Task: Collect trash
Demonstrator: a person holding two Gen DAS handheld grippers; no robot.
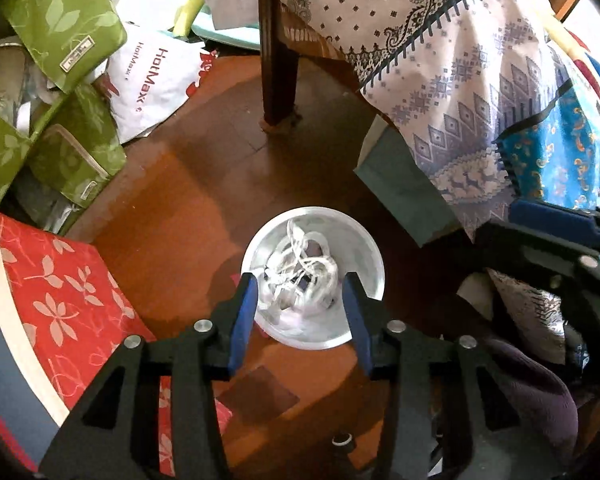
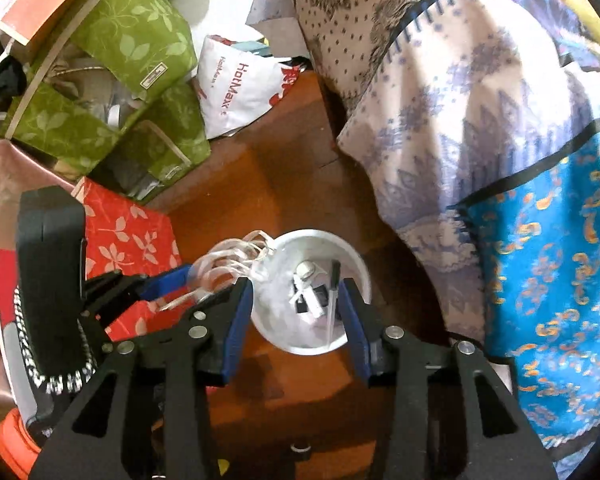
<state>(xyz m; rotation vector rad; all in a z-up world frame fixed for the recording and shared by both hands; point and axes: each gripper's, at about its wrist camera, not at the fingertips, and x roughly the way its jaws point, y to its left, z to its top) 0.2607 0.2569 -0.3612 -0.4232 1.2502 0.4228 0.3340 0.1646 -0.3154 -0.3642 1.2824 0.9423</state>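
A white round bin (image 1: 364, 248) stands on the wooden floor, also in the right wrist view (image 2: 356, 264). In the left wrist view a tangle of white cord (image 1: 304, 276) lies in the bin, under my open left gripper (image 1: 302, 292). In the right wrist view the cord (image 2: 228, 264) hangs at the bin's left rim beside the left gripper's blue fingers (image 2: 168, 284); whether they hold it I cannot tell. Small white and black bits and a black pen (image 2: 334, 280) lie in the bin. My right gripper (image 2: 296, 300) is open and empty above the bin.
Green leaf-print bags (image 1: 64, 32) and a white HotMax bag (image 1: 156, 80) pile at the left. A red leaf-print box (image 1: 60, 288) sits near left. A dark wooden table leg (image 1: 278, 60) and patterned hanging cloth (image 1: 480, 80) stand behind and right of the bin.
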